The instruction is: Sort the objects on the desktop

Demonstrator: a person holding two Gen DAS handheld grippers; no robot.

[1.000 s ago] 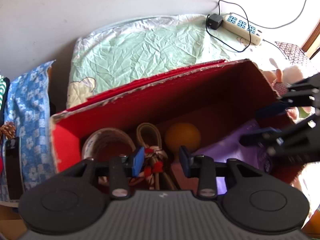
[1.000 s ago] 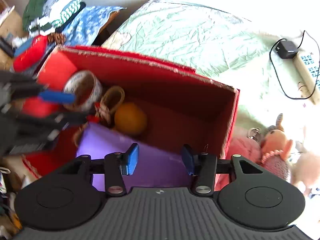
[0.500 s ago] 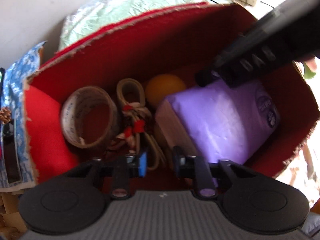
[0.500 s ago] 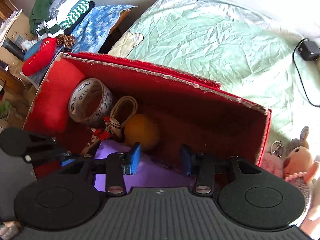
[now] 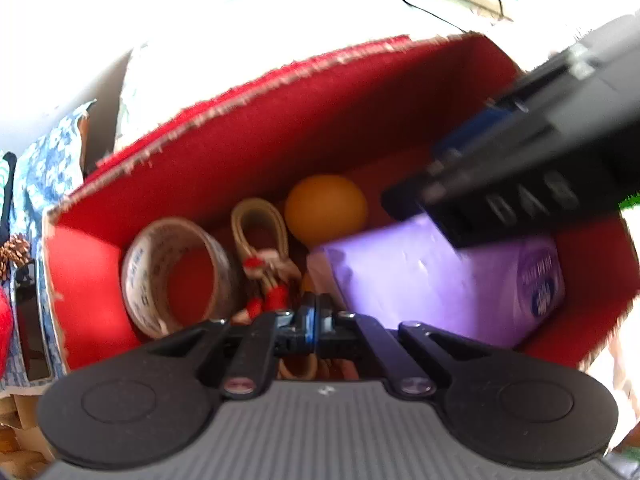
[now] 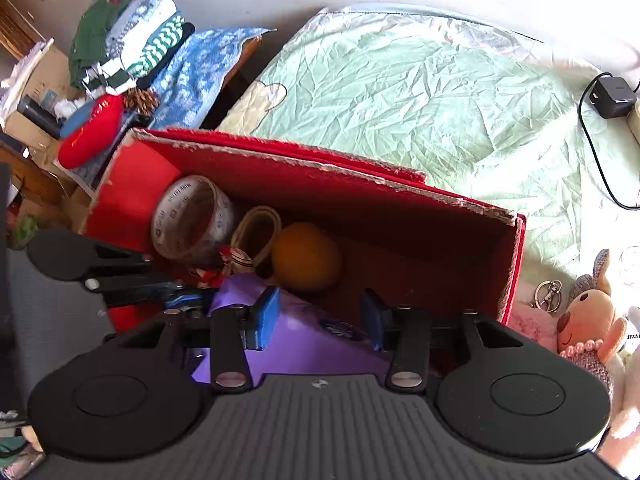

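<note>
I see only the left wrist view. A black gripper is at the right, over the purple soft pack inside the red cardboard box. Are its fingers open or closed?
Observer: The right gripper is open. Its blue pads stand apart, and the purple soft pack shows between them.
Operator: Behind the box my view is washed out to white. What lies there?
Observer: A crumpled pale green bedsheet lies behind the red cardboard box.
Operator: Is there something to the right of the box?
Observer: Yes, a pink knitted plush toy and a metal key ring lie there, outside the box.
</note>
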